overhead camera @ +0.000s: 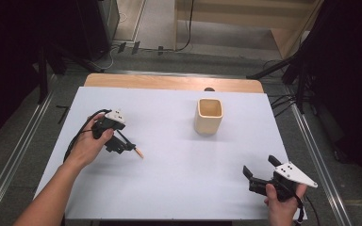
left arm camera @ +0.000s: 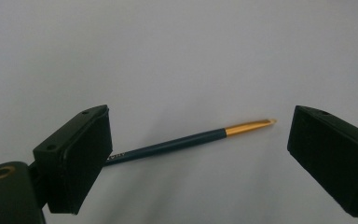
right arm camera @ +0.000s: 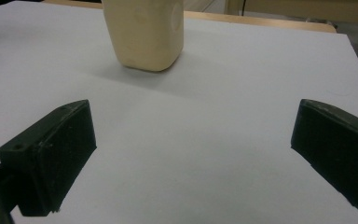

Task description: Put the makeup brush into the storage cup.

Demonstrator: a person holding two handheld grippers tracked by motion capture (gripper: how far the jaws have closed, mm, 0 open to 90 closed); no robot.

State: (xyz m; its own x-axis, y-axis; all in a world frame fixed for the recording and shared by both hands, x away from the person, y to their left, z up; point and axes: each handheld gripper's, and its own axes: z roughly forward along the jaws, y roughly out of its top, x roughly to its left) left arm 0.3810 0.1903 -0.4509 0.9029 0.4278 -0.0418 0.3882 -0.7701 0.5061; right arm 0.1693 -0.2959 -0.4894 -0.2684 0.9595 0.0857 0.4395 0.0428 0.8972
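A dark blue pen (left arm camera: 182,141) with a gold tip lies flat on the white sheet. My left gripper (left arm camera: 200,126) hovers over it, open, with one jaw on each side and neither touching. From above, the left gripper (overhead camera: 125,145) sits at the sheet's left, with the pen's gold tip (overhead camera: 140,153) poking out to its right. A cream square cup (overhead camera: 209,115) stands upright right of centre towards the back. My right gripper (overhead camera: 260,165) is open near the front right corner with nothing between its jaws. It points at the cup (right arm camera: 144,32), well short of it.
The white sheet (overhead camera: 179,179) covers a wooden table whose bare back edge (overhead camera: 169,82) shows. Metal rails (overhead camera: 318,155) run along both sides on the floor. Cables and dark stands (overhead camera: 292,70) lie behind the table.
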